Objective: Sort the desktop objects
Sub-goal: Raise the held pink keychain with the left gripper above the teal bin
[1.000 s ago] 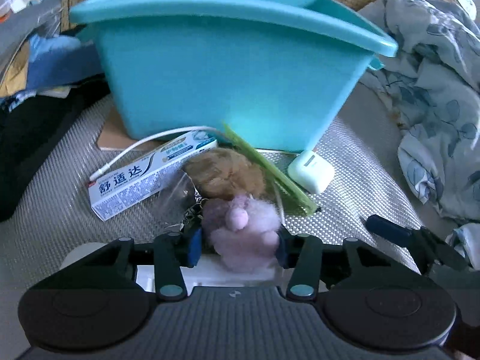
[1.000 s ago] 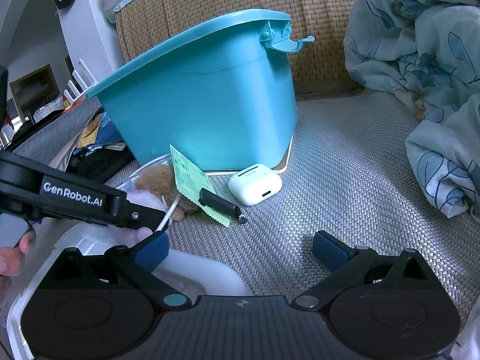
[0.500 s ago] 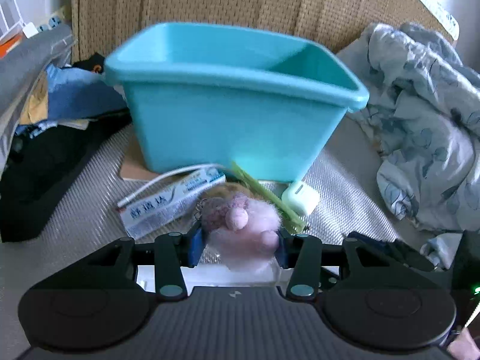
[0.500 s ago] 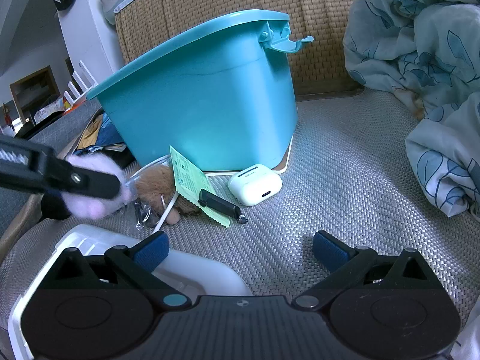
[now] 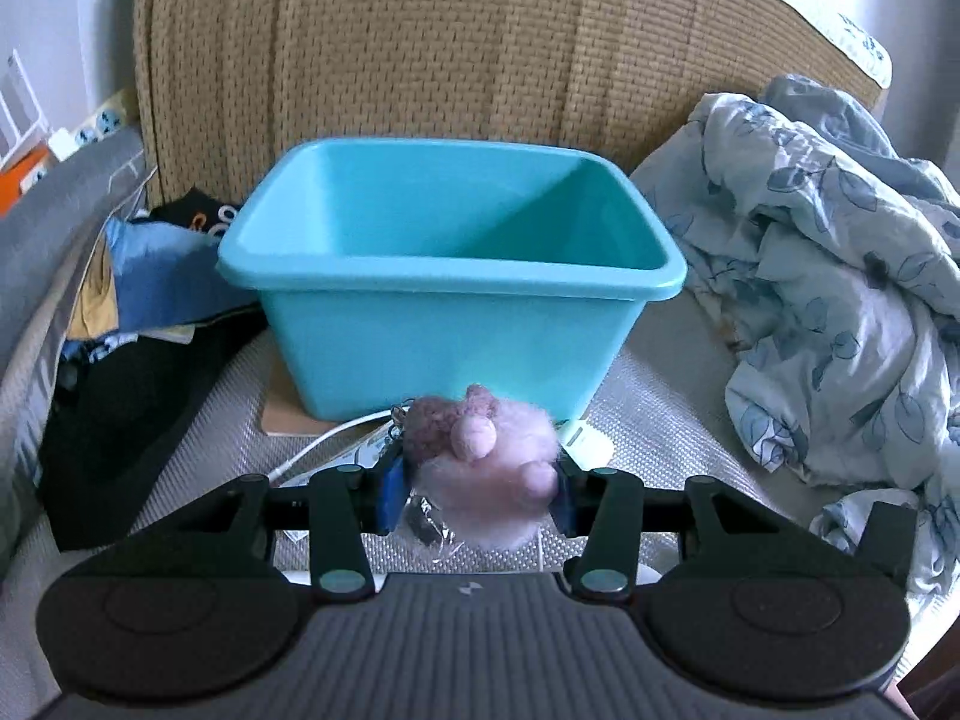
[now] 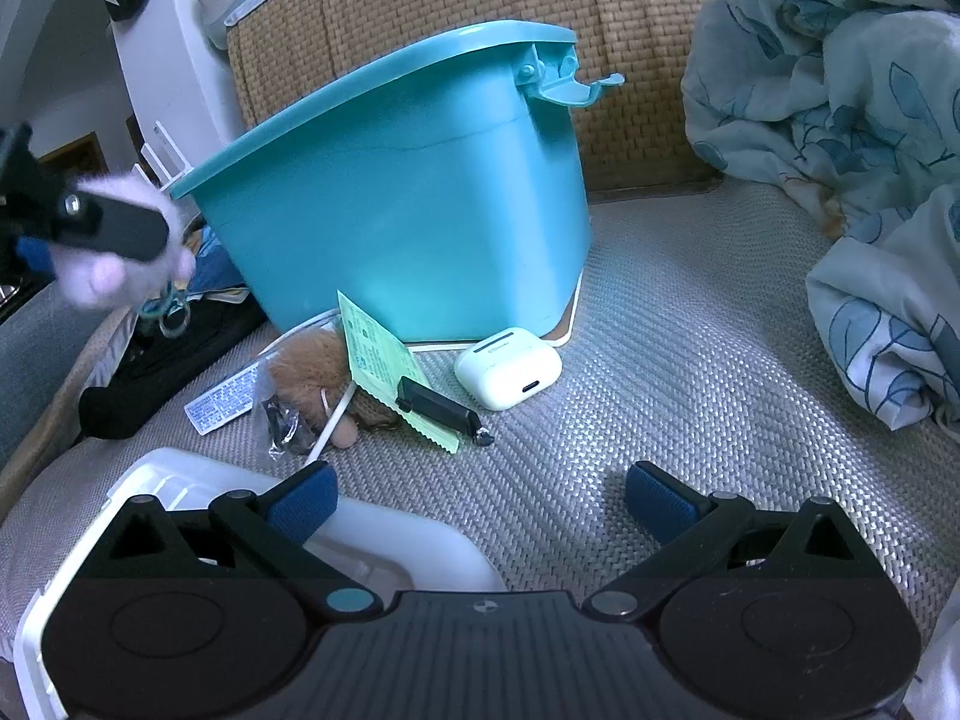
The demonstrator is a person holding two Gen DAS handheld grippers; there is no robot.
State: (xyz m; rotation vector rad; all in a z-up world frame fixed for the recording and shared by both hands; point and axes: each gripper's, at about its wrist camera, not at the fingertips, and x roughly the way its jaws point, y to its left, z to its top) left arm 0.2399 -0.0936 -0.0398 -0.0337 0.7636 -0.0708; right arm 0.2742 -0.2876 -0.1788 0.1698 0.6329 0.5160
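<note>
My left gripper (image 5: 477,495) is shut on a fluffy pink plush keychain (image 5: 486,468) and holds it in the air, in front of and below the rim of the teal plastic tub (image 5: 450,276). In the right wrist view the left gripper (image 6: 90,228) with the pink plush keychain (image 6: 114,264) shows at the far left, level with the teal tub (image 6: 408,222). My right gripper (image 6: 477,501) is open and empty, low over the woven mat. On the mat by the tub lie a brown plush (image 6: 312,372), a green card (image 6: 384,360), a black stick (image 6: 438,411) and a white earbud case (image 6: 510,366).
A white tray (image 6: 180,492) sits under my right gripper's left finger. A toothpaste box (image 6: 222,402) and a white cable (image 5: 312,450) lie by the tub. A crumpled floral blanket (image 5: 840,312) fills the right. Dark clothes (image 5: 132,372) pile at the left. A wicker backrest (image 5: 480,48) stands behind.
My left gripper has lifted the pink plush keychain off the pile, up to where the tub's inside shows. The right gripper has stayed still and open.
</note>
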